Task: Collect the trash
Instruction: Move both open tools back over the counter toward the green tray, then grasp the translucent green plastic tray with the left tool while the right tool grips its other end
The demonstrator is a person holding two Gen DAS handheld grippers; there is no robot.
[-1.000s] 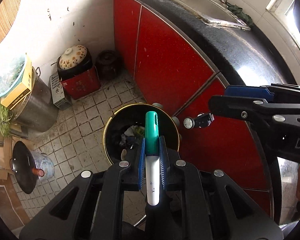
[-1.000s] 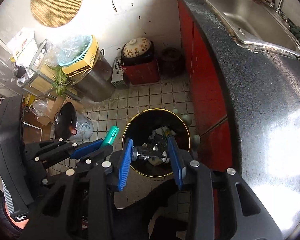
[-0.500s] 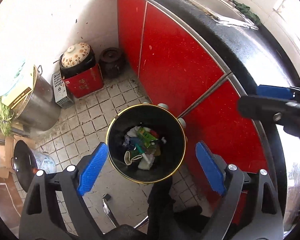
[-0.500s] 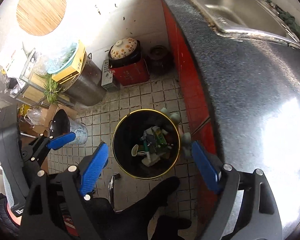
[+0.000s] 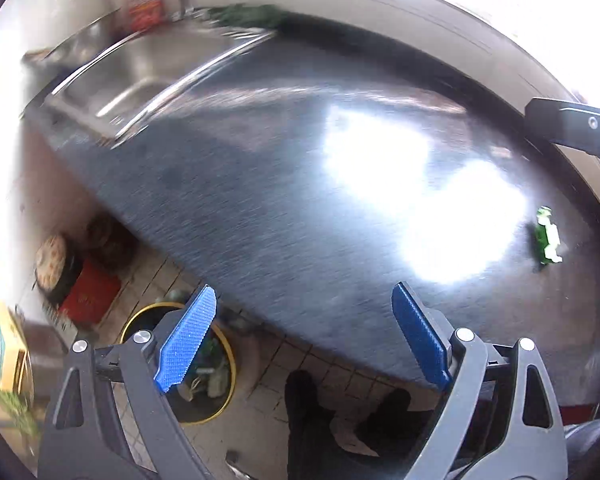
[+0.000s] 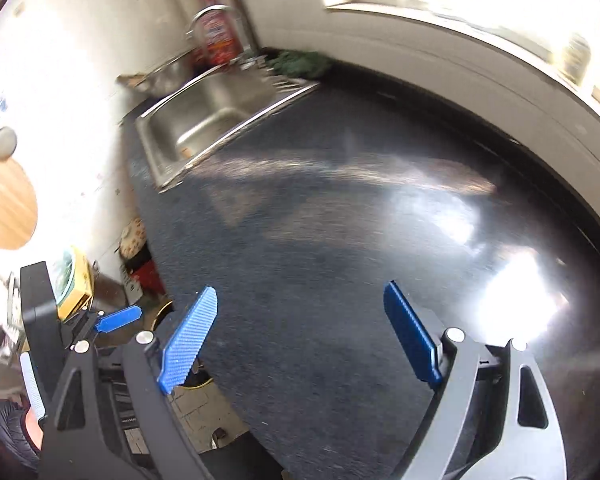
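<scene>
My left gripper (image 5: 304, 332) is open and empty above the front edge of the dark speckled counter (image 5: 300, 208). Below it on the tiled floor stands the black trash bin with a yellow rim (image 5: 228, 364), with scraps inside. A small green and white piece of trash (image 5: 546, 240) lies on the counter at the far right. My right gripper (image 6: 296, 332) is open and empty over the counter (image 6: 340, 240). The left gripper's blue pad (image 6: 118, 319) shows at the lower left of the right wrist view. Part of the right gripper's black arm (image 5: 572, 130) shows at the right of the left wrist view.
A steel sink (image 6: 204, 120) with a tap is set in the counter's far left, a red bottle (image 6: 216, 36) behind it and a green cloth (image 6: 300, 62) beside it. A window sill (image 6: 460, 32) runs along the back. A flowered pot (image 5: 50, 256) and a red box (image 5: 90, 294) stand on the floor.
Both grippers opened and dropped a green-capped marker and a small dark item into the bin. Both then swung up and right from the bin to over the counter.
</scene>
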